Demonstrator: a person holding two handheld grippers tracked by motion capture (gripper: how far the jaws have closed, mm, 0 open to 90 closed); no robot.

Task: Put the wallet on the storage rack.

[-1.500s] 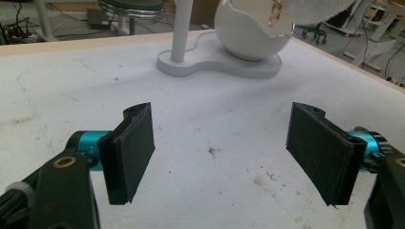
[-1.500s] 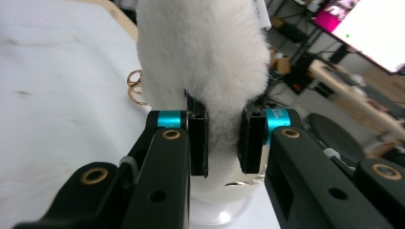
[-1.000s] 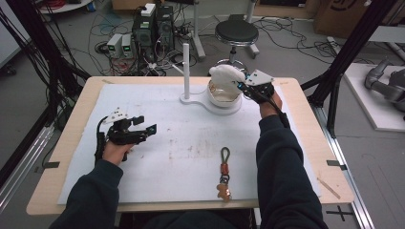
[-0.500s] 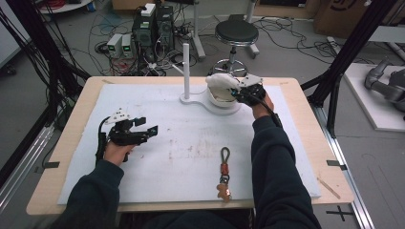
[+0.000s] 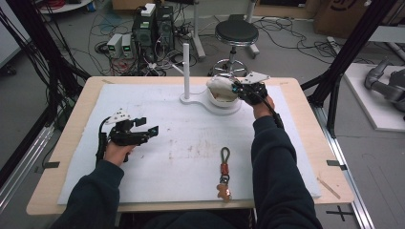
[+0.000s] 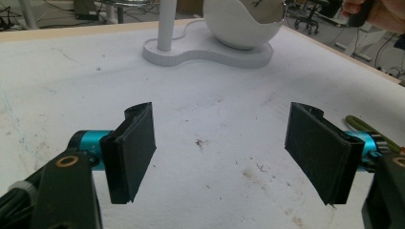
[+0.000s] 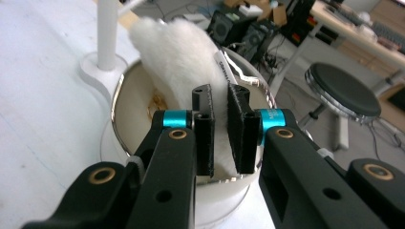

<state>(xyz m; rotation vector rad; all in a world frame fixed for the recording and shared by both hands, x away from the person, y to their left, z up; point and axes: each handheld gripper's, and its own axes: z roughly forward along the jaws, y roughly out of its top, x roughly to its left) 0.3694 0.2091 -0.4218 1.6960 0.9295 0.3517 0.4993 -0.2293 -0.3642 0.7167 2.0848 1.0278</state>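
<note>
At the table's one o'clock corner, the right gripper (image 7: 219,129), its jaws having just closed, pinches the white fluffy toy (image 7: 179,57) lying in the bowl (image 5: 224,101), while the left gripper (image 5: 143,132), jaws wide and empty, waits well apart at nine o'clock.

1. We see a fluffy white fur piece (image 7: 179,57) with a soft, shaggy nap, standing tilted out of the bowl and leaning over its far rim. Its lower part is pinched between two black jaws, with a thin white tag beside it.
2. We see a round white bowl with a shiny metal rim (image 7: 125,95) and a cream inside, upright on a flat white stand with a slim upright post (image 5: 186,67), at the far middle of the padded table top.
</note>
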